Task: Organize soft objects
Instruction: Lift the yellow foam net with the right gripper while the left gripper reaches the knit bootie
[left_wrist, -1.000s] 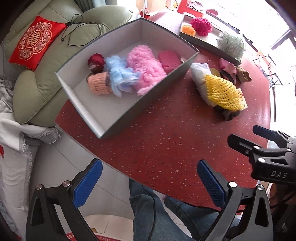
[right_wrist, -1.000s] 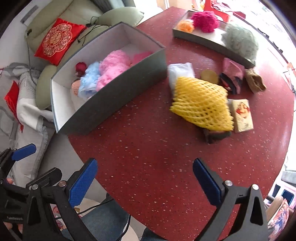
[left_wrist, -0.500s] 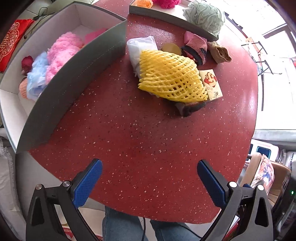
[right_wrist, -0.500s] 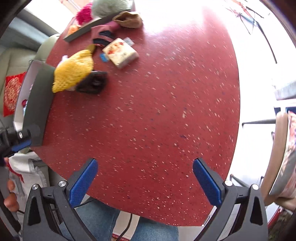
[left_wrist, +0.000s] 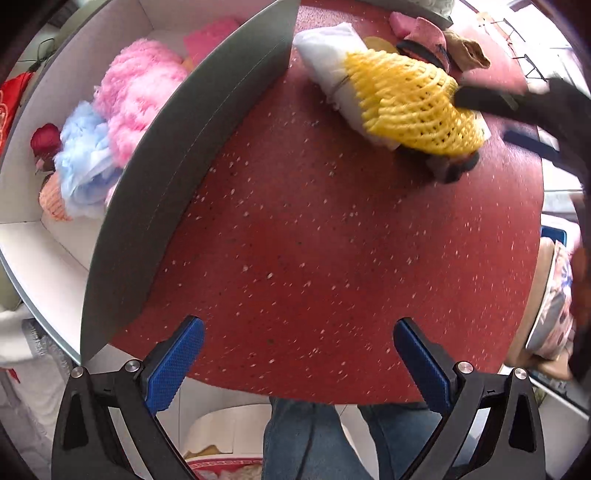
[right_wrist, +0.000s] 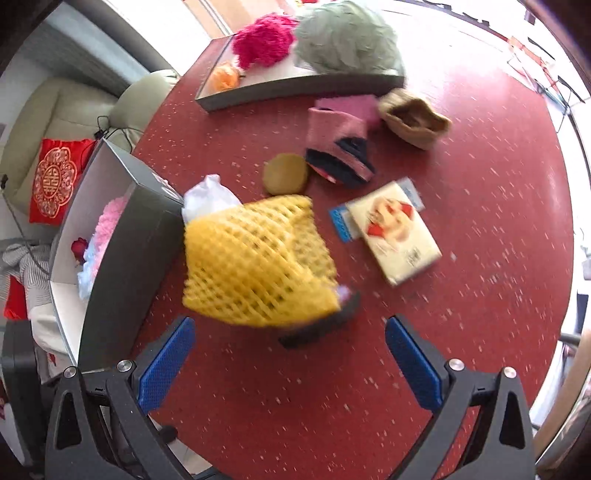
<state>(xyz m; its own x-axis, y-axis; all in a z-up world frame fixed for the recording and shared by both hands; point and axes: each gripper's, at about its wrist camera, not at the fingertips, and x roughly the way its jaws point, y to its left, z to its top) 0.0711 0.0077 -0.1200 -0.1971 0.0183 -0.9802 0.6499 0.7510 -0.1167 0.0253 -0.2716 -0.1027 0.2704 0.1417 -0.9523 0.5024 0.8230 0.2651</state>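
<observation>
Two tools hang over the near edge of a round red speckled desk (left_wrist: 314, 258), each with its blue-padded fingers spread wide and holding nothing. The left tool (left_wrist: 297, 363) hovers above bare desk, with a person's jeans-clad legs (left_wrist: 314, 439) below the rim. The right tool (right_wrist: 290, 363) sits just short of a yellow foam net sleeve (right_wrist: 255, 262), which lies on the desk over a white plastic bag (right_wrist: 208, 197) and a dark item that is too blurred to name.

To the left, touching the desk's edge, stands a grey open box (left_wrist: 192, 147) with a white inside. It holds a fluffy pink piece (left_wrist: 136, 92), a pale blue frilly piece (left_wrist: 83, 155), a peach knitted piece (left_wrist: 51, 199), a dark red rose-like ball (left_wrist: 44, 138) and a flat pink sponge (left_wrist: 208, 35).

Just beyond the net sleeve lie a cream tissue packet (right_wrist: 395, 232), a round olive-yellow pad (right_wrist: 286, 173), a pink-and-dark sock bundle (right_wrist: 340, 147) and a tan fabric pouch (right_wrist: 413, 122), all near one another.

Farthest off, a shallow grey tray (right_wrist: 295, 88) carries a magenta pompom (right_wrist: 264, 42), an orange flower (right_wrist: 223, 75) and a pale green mesh puff (right_wrist: 347, 37). Off the desk, a red embroidered cushion (right_wrist: 53, 181) rests on a green sofa (right_wrist: 48, 114).
</observation>
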